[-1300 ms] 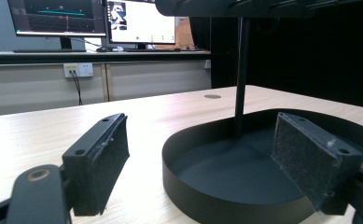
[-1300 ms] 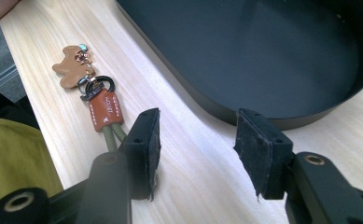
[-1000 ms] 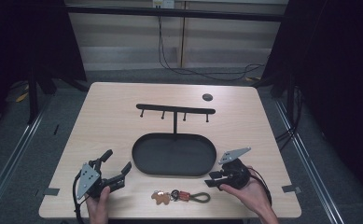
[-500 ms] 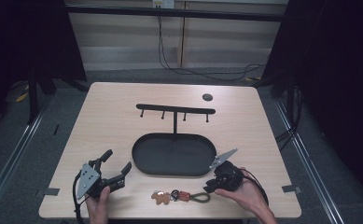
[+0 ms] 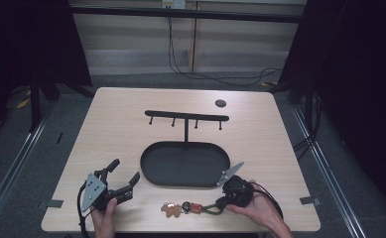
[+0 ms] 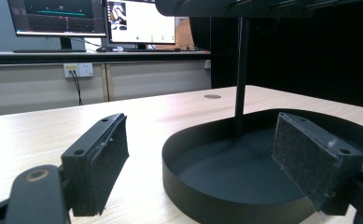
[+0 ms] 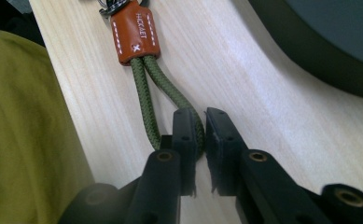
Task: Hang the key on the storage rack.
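A wooden table [image 5: 131,129] carries a black oval tray [image 5: 153,171] with a hook rack [image 5: 186,116] standing from it. In front of the tray, near the table's edge, lies a keychain [image 5: 193,208] with a green cord loop [image 7: 144,88]. The left gripper [image 5: 123,179] rests beside the tray, jaws wide and empty. The right gripper [image 7: 198,140] has just been closing its jaws, which now pinch the cord loop.

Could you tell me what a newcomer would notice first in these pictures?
Probably the right gripper at the table's near edge, its jaws just closing on the green cord loop of a keychain with an orange leather tab. Behind it stands a black hook stand over an oval tray.
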